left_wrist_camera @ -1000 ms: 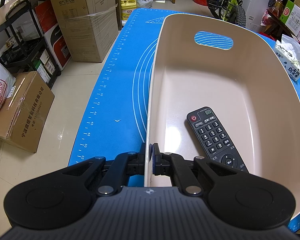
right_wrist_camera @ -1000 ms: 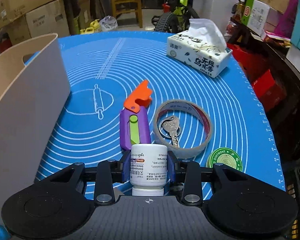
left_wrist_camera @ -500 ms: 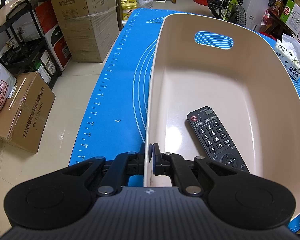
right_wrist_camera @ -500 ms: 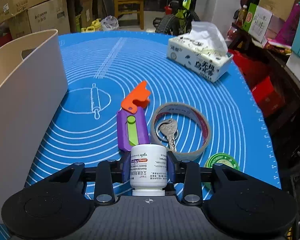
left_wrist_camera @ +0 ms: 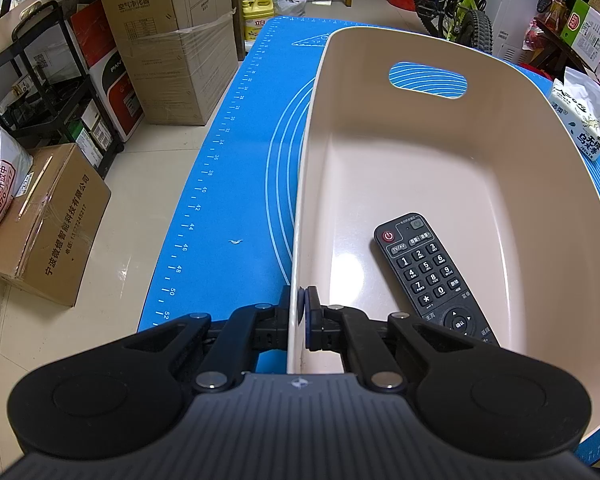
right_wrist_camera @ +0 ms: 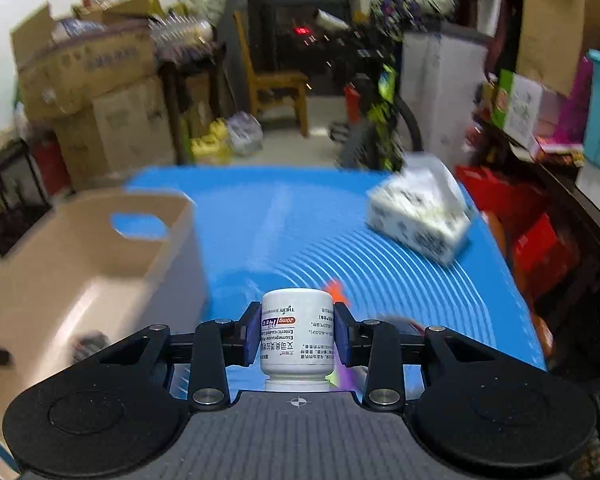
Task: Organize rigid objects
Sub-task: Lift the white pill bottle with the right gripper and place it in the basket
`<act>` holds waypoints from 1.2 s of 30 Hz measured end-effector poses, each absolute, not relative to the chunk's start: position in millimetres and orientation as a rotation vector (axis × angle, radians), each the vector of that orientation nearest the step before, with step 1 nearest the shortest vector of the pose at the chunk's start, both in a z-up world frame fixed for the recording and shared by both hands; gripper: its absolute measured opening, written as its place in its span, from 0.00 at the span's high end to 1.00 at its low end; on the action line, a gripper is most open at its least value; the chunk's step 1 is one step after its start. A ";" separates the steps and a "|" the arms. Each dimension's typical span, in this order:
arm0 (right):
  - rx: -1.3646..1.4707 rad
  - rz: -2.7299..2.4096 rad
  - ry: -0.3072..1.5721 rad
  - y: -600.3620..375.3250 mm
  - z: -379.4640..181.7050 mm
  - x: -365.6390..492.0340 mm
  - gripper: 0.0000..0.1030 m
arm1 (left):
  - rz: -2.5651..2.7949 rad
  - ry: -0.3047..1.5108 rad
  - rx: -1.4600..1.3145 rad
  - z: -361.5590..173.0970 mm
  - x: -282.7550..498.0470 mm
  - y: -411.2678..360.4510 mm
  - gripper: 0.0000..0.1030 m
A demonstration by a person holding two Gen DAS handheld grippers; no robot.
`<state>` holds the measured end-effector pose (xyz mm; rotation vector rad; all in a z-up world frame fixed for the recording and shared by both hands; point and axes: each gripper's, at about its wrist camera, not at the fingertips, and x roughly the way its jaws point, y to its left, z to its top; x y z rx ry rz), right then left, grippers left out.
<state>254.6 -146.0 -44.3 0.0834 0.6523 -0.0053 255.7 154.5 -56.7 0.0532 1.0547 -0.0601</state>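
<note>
Above the near edge of the blue baking mat (right_wrist_camera: 284, 216), now well clear of it: grips a white medicine bottle (right_wrist_camera: 296, 320) in the right gripper (right_wrist_camera: 298, 334), blue pads pressed on both sides of the label, cap end toward the camera. A second ago sat low with the bottle just over the mat in front of the orange-and-purple toy (right_wrist_camera: 334, 288), the tape roll and the key; has since gone up and tipped toward level, so shows more of the room, only the toy's tip peeking past the bottle. Blurs badly with the motion, so probably passes over the roll and key, but cannot confirm. Now looks down into the open top of the beige storage bin (right_wrist_camera: 100, 248) at the mat's left side, tissue pack (right_wrist_camera: 420, 216) near the far right corner.

At the bin's near left rim (left_wrist_camera: 300, 200): keeps the left gripper (left_wrist_camera: 300, 312) pinched nearly closed on the thin wall, one pad inside and one outside, unmoved over the second. Steadies the bin with a black TV remote (left_wrist_camera: 428, 276) already lying on its floor.

Means pickup done and transfer begun; next, likely a swing left over the rim and a release beside the remote.
</note>
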 end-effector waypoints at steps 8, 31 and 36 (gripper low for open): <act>0.082 0.163 0.569 -84.8 -2.6 261.5 0.57 | -0.060 1.054 0.053 -56.9 255.7 154.4 0.94; -0.139 0.314 0.831 20.3 -54.6 284.5 0.57 | -0.060 1.053 0.054 -56.7 255.9 154.1 0.94; -0.188 0.322 0.893 28.7 -65.7 284.0 0.57 | -0.060 1.053 0.055 -56.4 256.1 154.2 0.94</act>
